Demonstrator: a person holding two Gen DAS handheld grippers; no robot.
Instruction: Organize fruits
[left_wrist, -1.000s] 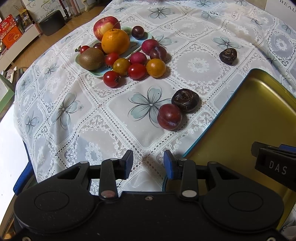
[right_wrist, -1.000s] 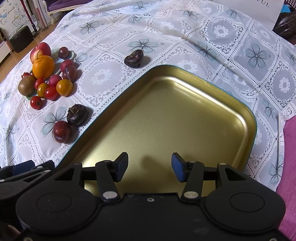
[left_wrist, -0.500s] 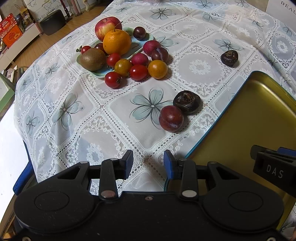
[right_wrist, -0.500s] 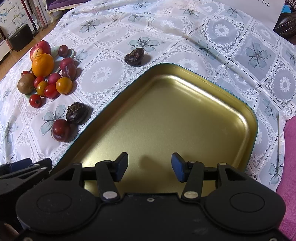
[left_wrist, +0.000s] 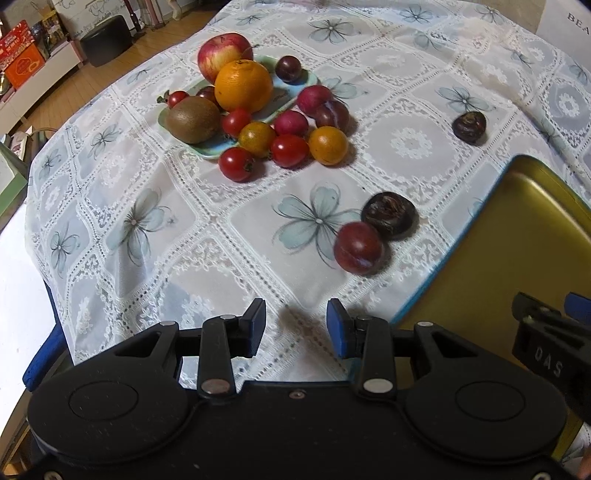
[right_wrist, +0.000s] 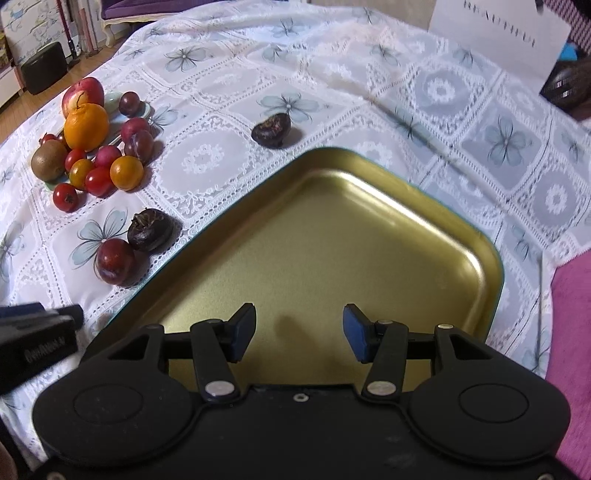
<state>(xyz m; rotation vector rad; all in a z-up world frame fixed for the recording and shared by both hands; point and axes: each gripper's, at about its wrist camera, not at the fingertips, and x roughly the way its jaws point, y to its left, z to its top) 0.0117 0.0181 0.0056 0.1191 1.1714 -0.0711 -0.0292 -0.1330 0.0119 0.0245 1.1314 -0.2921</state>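
Left wrist: left gripper (left_wrist: 296, 325) parted, empty, over cloth (left_wrist: 207, 258); plum (left_wrist: 357, 248) at 1 o'clock, fruit plate (left_wrist: 236, 107) at 11. Right wrist only: right gripper (right_wrist: 299, 332) wide, empty, over whole tray (right_wrist: 369, 258). "DAS" on right gripper.

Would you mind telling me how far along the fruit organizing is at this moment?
Nothing looks done: the gold tray holds no fruit. Nothing is in hand either; the left hand-held gripper and right hand-held gripper are both open. All is left: the plum, two dark fruits and the pile around the orange.
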